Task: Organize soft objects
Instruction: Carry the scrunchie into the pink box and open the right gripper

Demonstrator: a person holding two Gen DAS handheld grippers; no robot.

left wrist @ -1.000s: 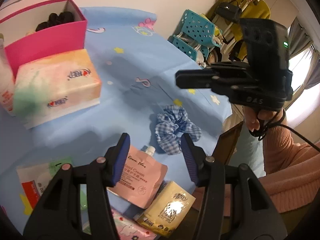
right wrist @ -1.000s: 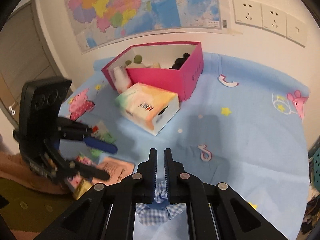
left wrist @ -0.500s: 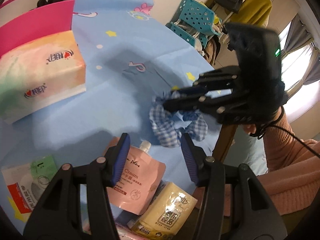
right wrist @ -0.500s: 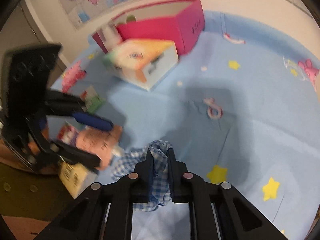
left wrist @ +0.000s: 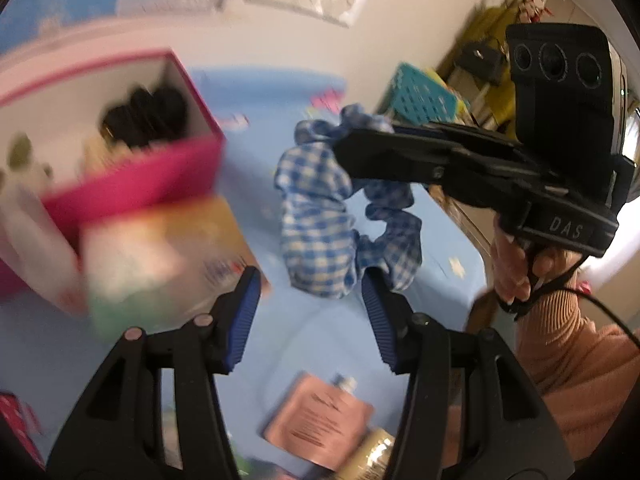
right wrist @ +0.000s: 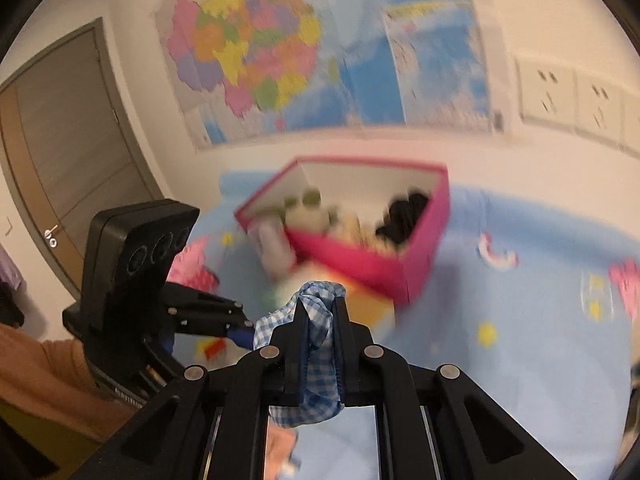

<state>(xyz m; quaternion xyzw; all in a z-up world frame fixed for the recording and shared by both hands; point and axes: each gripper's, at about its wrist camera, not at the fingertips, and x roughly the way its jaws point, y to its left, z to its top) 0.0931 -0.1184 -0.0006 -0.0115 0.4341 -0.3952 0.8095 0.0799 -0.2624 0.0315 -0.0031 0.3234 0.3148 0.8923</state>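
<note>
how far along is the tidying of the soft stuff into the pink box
Partly done: the pink box already holds a black scrunchie and some blurred pale items. In hand: the right gripper is shut on the blue checked scrunchie, lifted clear of the blue cloth. The left gripper is open and empty. Left: dropping that scrunchie in the box; the pink pouch lies outside it.

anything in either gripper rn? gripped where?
Right gripper is shut on the blue checked scrunchie, pinching one bunched section of its ring; the rest hangs free. Left gripper is open and holds nothing.
</note>
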